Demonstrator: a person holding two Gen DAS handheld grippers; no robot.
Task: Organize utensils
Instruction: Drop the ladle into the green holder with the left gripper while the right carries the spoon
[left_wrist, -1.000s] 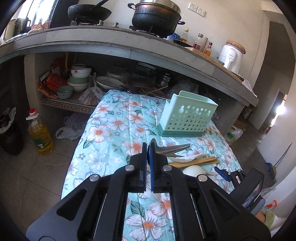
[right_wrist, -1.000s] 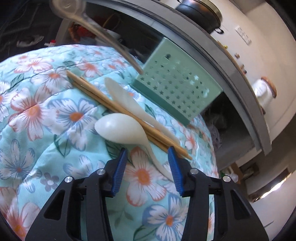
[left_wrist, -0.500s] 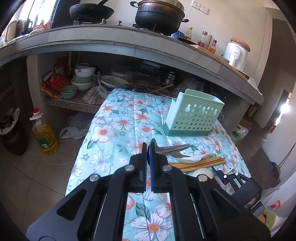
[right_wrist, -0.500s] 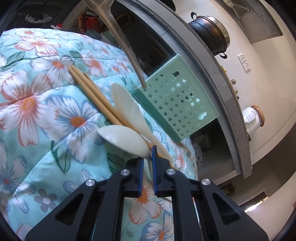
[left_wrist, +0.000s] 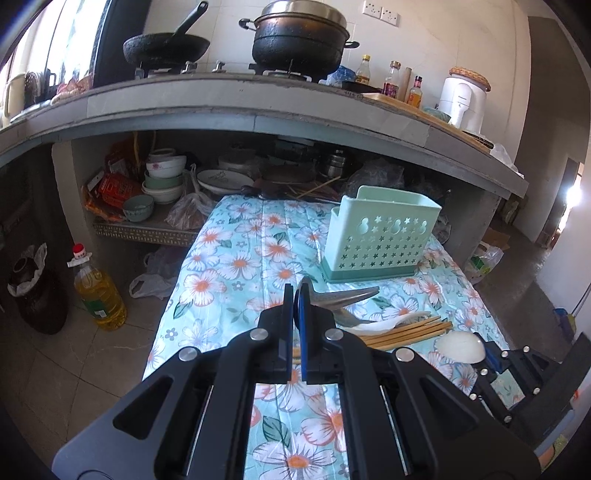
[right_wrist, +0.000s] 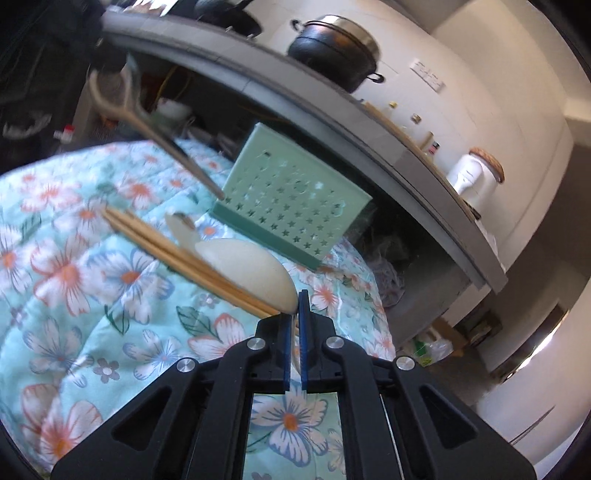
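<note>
My left gripper (left_wrist: 295, 295) is shut on a metal spoon (left_wrist: 347, 295), whose handle sticks out to the right above the floral cloth (left_wrist: 236, 258). Over the cloth's right part, my right gripper (right_wrist: 297, 299) is shut on the handle of a white spoon (right_wrist: 251, 269) and holds it clear of the cloth. In the left wrist view that white spoon (left_wrist: 460, 345) shows at the right gripper (left_wrist: 487, 358). Wooden chopsticks (right_wrist: 177, 251) and a second white spoon (right_wrist: 181, 229) lie on the cloth. Behind them stands a mint-green utensil holder (left_wrist: 380, 236) with star holes.
A concrete counter (left_wrist: 258, 118) with a pan and a black pot (left_wrist: 301, 37) runs behind the table. Bowls and plates fill the shelf (left_wrist: 162, 181) under it. An oil bottle (left_wrist: 98, 295) and plastic bags sit on the floor to the left.
My right gripper closed on the white spoon's handle and raised it off the cloth. My left gripper, still holding the metal spoon, drew back and up a little.
</note>
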